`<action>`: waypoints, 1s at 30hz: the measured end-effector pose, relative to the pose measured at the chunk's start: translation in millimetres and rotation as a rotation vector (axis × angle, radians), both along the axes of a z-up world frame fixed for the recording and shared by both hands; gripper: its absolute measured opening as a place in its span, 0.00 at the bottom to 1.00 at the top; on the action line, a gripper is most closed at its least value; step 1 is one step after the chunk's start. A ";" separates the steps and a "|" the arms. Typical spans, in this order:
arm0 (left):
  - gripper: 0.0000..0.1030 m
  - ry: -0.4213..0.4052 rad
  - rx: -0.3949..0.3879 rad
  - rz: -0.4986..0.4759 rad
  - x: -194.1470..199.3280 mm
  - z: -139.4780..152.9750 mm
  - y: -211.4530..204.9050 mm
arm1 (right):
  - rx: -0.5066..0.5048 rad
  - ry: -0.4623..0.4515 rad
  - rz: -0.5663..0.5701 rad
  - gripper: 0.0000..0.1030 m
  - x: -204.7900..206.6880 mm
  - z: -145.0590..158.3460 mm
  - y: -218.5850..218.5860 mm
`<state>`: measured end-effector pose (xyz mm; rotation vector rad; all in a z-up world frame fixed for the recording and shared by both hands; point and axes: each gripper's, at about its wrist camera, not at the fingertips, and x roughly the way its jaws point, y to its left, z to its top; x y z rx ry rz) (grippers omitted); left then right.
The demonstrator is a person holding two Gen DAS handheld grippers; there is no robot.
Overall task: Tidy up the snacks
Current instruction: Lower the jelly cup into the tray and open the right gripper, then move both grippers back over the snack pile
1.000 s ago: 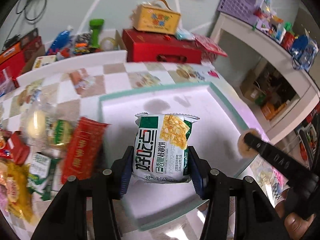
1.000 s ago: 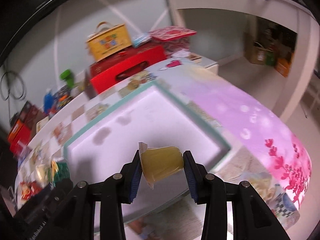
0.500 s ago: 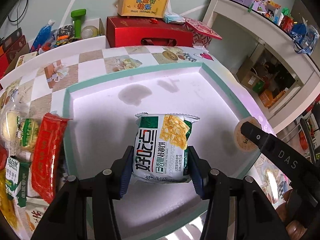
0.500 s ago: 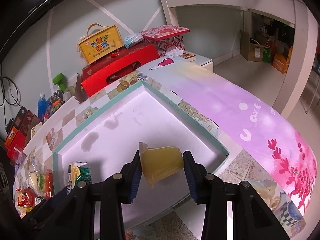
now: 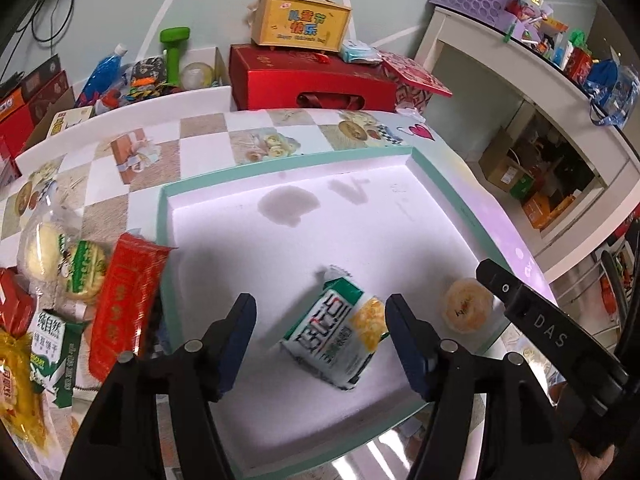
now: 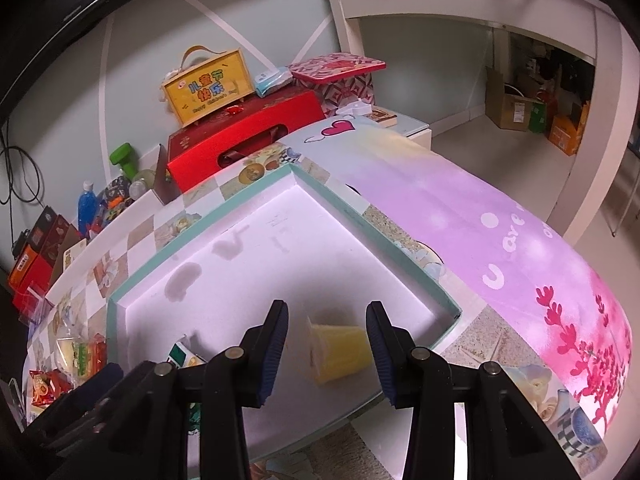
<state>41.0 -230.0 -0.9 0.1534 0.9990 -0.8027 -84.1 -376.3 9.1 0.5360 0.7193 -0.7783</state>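
Note:
A shallow white box with a teal rim (image 5: 280,168) (image 6: 168,256) lies on the table. In the left wrist view a green and white snack packet (image 5: 340,336) lies tilted on the box floor between the jaws of my left gripper (image 5: 320,320), which are opening and no longer touch it. In the right wrist view a yellow jelly cup (image 6: 340,348) lies on its side in the box near the right corner, free of the pads of my right gripper (image 6: 326,336), whose jaws are opening. The cup (image 5: 466,306) shows beside the right gripper's black finger in the left view.
Loose snacks lie left of the box: a red packet (image 5: 124,300), a round cake pack (image 5: 60,268), a green and white pack (image 5: 52,344). Red gift box (image 5: 312,84) and yellow carry box (image 5: 300,20) stand behind. A white shelf (image 5: 540,92) is at right.
Both grippers have let go: the green packet dropped onto the box floor and tipped, and the jelly cup now lies in the box. Both pairs of jaws have spread.

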 end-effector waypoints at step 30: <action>0.98 -0.122 -0.064 0.146 19.4 4.9 72.5 | -0.090 0.070 0.042 1.00 37.2 -0.1 42.0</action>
